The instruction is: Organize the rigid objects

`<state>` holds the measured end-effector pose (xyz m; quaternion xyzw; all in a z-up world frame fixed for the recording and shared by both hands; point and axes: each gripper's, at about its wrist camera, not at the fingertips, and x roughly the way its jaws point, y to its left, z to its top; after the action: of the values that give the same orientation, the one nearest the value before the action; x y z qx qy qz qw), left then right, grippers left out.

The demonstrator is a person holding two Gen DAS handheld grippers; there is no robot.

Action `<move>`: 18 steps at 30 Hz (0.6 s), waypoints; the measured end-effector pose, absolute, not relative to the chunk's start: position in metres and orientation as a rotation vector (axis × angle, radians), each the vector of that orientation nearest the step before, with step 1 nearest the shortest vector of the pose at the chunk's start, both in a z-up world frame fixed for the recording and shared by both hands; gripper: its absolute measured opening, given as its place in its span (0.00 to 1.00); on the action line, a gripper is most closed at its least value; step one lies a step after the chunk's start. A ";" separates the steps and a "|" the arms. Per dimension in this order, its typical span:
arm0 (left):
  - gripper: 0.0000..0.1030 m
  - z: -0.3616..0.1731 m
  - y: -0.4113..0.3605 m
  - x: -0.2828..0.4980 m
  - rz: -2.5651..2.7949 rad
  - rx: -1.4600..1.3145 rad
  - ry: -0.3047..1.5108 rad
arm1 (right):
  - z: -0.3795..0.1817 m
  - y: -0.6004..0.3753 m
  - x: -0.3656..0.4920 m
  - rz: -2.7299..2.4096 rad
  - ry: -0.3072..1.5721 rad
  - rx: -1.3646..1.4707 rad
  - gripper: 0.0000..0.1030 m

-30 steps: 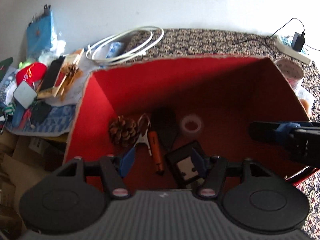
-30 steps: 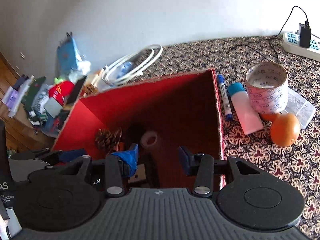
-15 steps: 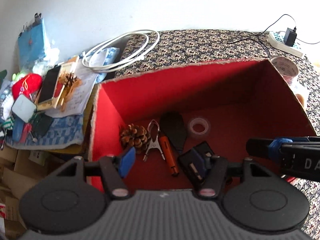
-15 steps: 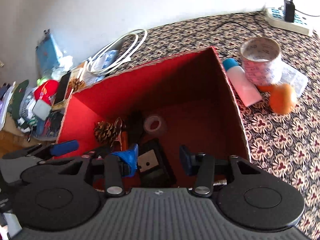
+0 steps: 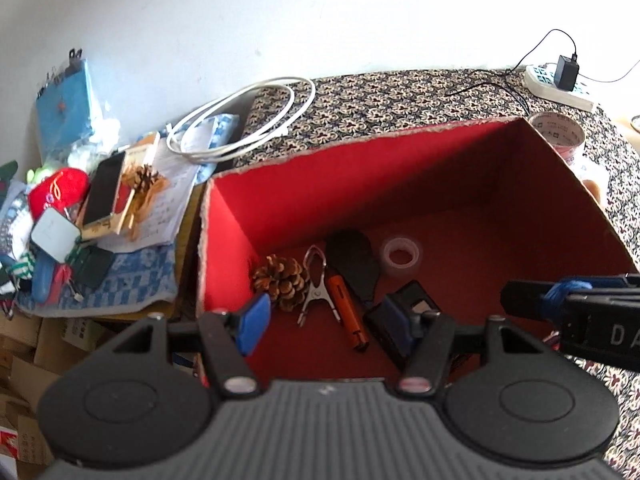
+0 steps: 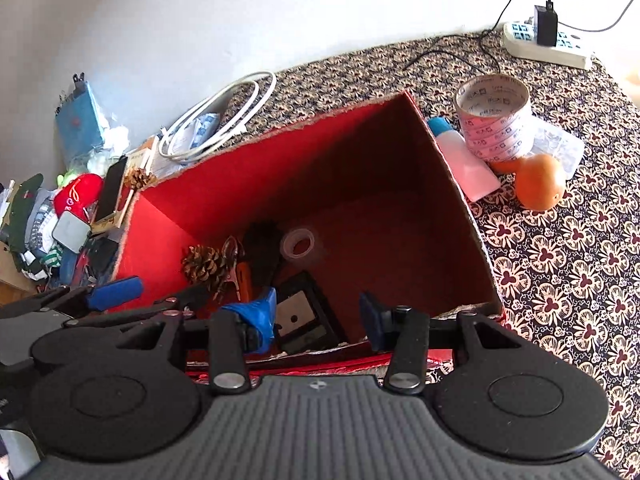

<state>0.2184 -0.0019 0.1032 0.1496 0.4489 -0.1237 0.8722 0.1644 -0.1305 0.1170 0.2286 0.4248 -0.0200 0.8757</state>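
Both your grippers hang above the near edge of the red box (image 6: 460, 208) with nothing in them: the left gripper (image 5: 328, 320) has its jaws spread wide, and the right gripper (image 6: 320, 312) is parted too. The box already holds 5 or so rigid pieces straight ahead of the left tool: a pine cone (image 5: 280, 280), a metal clip (image 5: 314, 288), an orange pen-like tool (image 5: 348, 312), a clear tape ring (image 5: 401, 253) and a small black case (image 6: 302, 312) just under the right gripper's left finger.

The next pick is probably outside the box, ahead and to the right of your right tool: the wide tape roll (image 6: 494, 120), a pink bottle (image 6: 464, 160) and an orange (image 6: 540, 182), all touching or nearly so. Lift clear of the box wall first, then approach 1 item from above with jaws straddling it. The orange looks smooth and round, so it may roll; the tape roll is a printed, hollow cylinder standing upright.
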 end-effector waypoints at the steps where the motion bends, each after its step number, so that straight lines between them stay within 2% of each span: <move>1: 0.63 0.103 -0.002 0.218 -0.267 0.318 0.940 | 0.118 -0.130 0.163 -0.036 0.883 0.477 0.29; 18: 0.67 0.095 -0.002 0.221 -0.263 0.308 0.973 | 0.118 -0.125 0.164 -0.047 0.869 0.456 0.30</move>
<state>0.2210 -0.0021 0.0945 0.1468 0.4642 -0.1253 0.8645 0.1638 -0.1247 0.1176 0.2190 0.4172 -0.0226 0.8817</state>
